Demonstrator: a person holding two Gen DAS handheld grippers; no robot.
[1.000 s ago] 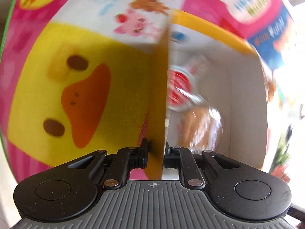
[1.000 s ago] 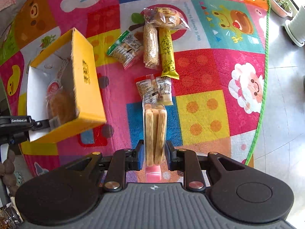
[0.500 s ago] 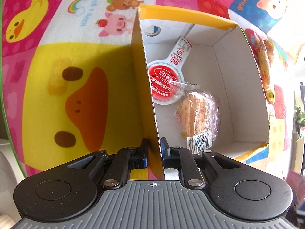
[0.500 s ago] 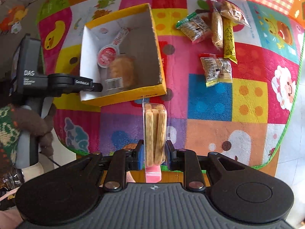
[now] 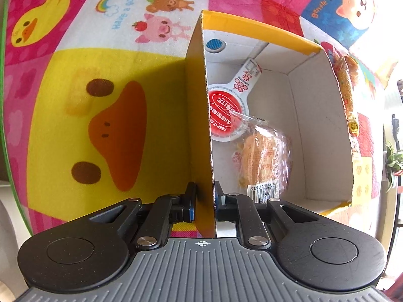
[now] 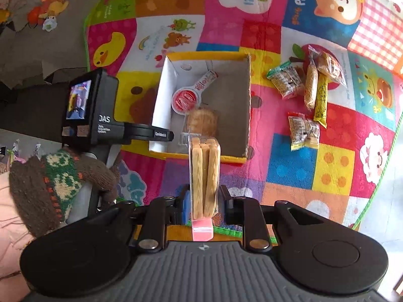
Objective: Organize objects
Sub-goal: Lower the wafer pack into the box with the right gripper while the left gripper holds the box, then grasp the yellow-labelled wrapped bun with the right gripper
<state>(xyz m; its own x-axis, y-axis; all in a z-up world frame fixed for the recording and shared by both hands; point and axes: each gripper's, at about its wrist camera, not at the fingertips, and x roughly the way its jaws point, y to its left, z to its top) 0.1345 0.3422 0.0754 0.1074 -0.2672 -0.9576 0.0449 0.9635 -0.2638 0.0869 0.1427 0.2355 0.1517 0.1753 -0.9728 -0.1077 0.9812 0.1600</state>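
A yellow cardboard box with a white inside stands on the play mat; it also shows in the right wrist view. My left gripper is shut on the box's left wall. Inside lie a red-and-white round-lidded packet and a wrapped bread. My right gripper is shut on a clear pack of biscuit sticks, held upright above the mat just in front of the box's near wall.
Several loose snack packets lie on the colourful mat to the right of the box: a green-edged packet, a long yellow bar and a small twin pack. The mat's green edge borders bare floor at right.
The box went from tilted and blurred to steady and upright in my left gripper. My right gripper carried the biscuit pack left, from above the loose snacks to just in front of the box.
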